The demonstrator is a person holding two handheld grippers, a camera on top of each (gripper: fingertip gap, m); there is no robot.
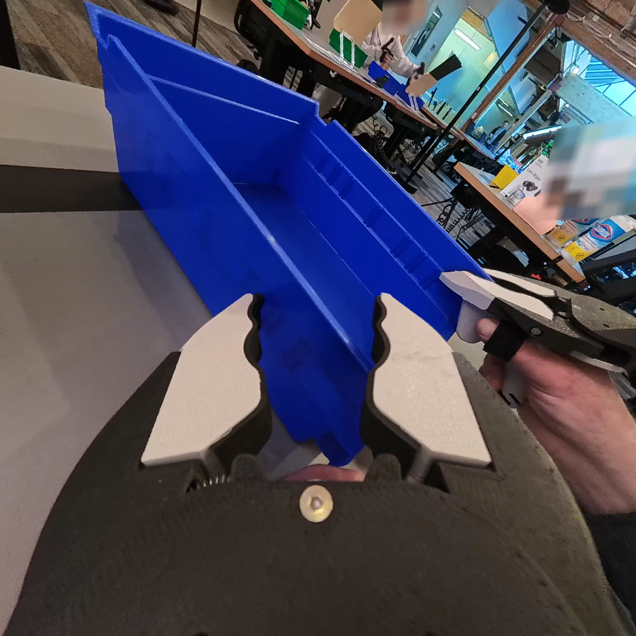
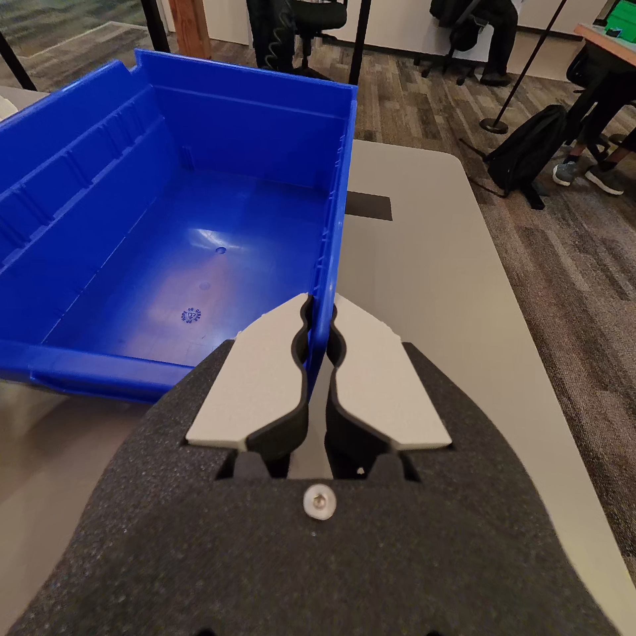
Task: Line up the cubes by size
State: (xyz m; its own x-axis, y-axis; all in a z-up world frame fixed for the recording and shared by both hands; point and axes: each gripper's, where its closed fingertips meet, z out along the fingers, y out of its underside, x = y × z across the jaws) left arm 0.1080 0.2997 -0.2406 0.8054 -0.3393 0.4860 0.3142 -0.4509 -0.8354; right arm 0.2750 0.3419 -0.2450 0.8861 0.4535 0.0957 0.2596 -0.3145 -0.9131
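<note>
Nearest, right gripper [image 2: 321, 299]: fingers pinched on the side wall of a blue bin [image 2: 192, 137]. Left gripper [image 1: 318, 299]: fingers wide, straddling the bin's opposite wall without pressing it. Beyond, grey counter [image 2: 420, 275] under the bin; no cubes in view.

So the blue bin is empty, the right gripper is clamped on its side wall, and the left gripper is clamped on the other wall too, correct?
Not quite. The left wrist view shows the left gripper open astride the blue bin's wall, pads apart from it. The bin is empty, and the right gripper is clamped on its side wall.
</note>
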